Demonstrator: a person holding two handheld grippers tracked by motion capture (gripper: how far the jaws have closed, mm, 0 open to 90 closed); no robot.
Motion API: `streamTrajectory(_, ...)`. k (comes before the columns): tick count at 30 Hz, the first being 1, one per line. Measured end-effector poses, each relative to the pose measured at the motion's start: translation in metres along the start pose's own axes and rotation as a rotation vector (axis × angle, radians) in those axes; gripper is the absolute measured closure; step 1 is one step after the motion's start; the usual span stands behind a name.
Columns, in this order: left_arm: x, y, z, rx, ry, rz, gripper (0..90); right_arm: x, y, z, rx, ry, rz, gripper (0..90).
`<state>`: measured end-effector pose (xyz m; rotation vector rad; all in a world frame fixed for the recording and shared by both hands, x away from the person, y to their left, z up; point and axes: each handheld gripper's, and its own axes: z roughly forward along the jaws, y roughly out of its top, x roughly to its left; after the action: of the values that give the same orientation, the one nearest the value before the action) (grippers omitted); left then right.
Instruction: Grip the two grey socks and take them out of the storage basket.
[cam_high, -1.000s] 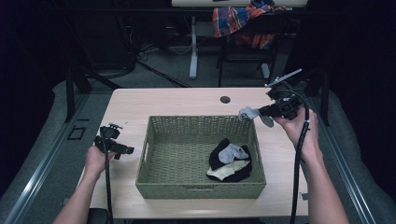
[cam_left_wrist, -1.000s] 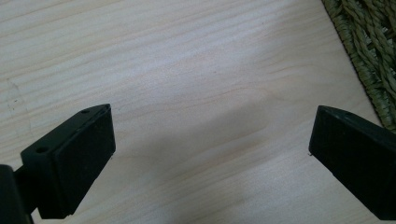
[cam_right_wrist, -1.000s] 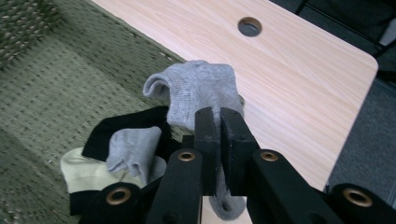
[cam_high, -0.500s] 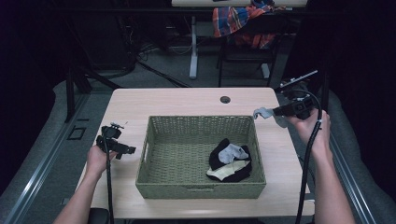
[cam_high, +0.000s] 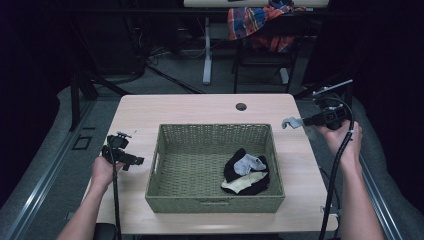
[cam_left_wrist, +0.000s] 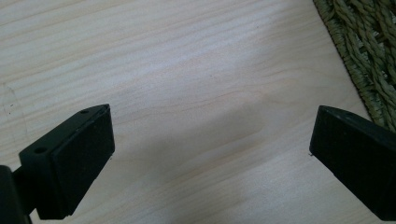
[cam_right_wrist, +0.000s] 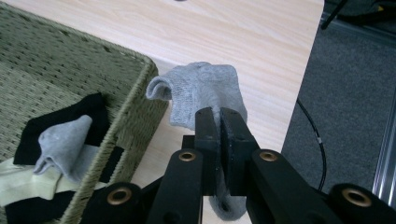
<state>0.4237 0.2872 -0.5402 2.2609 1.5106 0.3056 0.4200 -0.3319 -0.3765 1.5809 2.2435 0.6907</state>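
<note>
A green woven basket (cam_high: 170, 187) sits mid-table holding a small pile of socks (cam_high: 245, 172): black, grey and cream ones. My right gripper (cam_high: 300, 121) hovers over the table's right side, beyond the basket's right rim, shut on a grey sock (cam_high: 289, 122). In the right gripper view that grey sock (cam_right_wrist: 205, 91) bunches above and hangs below the closed jaws of the right gripper (cam_right_wrist: 220, 116), with the basket (cam_right_wrist: 135, 100) and its socks (cam_right_wrist: 65, 140) to the left. My left gripper (cam_high: 134, 161) rests low at the table's left, open; the left gripper view shows its fingers (cam_left_wrist: 77, 158) wide apart over bare wood.
The wooden table (cam_high: 195, 107) has a round cable hole (cam_high: 241, 106) near its far edge. Behind it stand a chair draped with plaid cloth (cam_high: 257, 20) and desk legs. A basket corner (cam_left_wrist: 362, 51) lies close to my left gripper. Grey carpet (cam_right_wrist: 345, 107) lies right of the table.
My right gripper has carried the grey sock rightward, from above the basket's far right corner out over the table's right side. The left gripper stays put.
</note>
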Motion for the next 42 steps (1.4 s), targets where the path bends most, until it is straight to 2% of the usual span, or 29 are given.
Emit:
streamTrajectory(2,-0.001,0.001,0.000,0.001,-0.001,0.001,0.1,-0.001,-0.001,0.002,0.008,0.000,-0.004,86.7)
streamTrajectory(5,-0.004,0.002,0.001,0.006,-0.003,0.022,0.0,-0.005,-0.004,0.014,0.048,-0.018,-0.004,86.7)
streamTrajectory(11,0.000,0.000,0.000,0.000,-0.008,0.001,0.1,-0.008,-0.009,0.026,0.085,-0.012,0.010,86.7)
streamTrajectory(17,-0.003,0.002,0.000,0.007,-0.012,0.022,0.0,-0.012,-0.013,0.043,0.136,-0.022,0.019,86.7)
streamTrajectory(21,0.000,0.000,0.000,-0.002,-0.010,0.003,0.1,-0.014,-0.016,0.051,0.153,0.000,0.038,86.7)
streamTrajectory(22,0.000,0.000,0.000,0.000,-0.009,0.003,0.1,-0.012,-0.017,0.058,0.170,0.009,0.035,86.7)
streamTrajectory(27,-0.003,0.002,0.000,0.002,-0.009,0.024,0.1,-0.012,-0.020,0.069,0.205,0.002,0.029,86.7)
streamTrajectory(31,0.000,0.000,-0.001,-0.001,-0.009,0.007,0.1,-0.016,-0.024,0.076,0.231,0.007,0.042,86.6)
streamTrajectory(36,-0.003,0.002,0.000,0.000,-0.006,0.022,0.1,-0.019,-0.028,0.086,0.261,0.006,0.047,86.6)
streamTrajectory(40,-0.002,0.001,-0.001,-0.006,-0.001,0.015,0.1,-0.019,-0.031,0.091,0.274,0.008,0.047,86.6)
streamTrajectory(42,-0.001,0.000,-0.002,-0.003,-0.004,0.005,0.1,-0.020,-0.033,0.096,0.294,0.024,0.051,86.5)
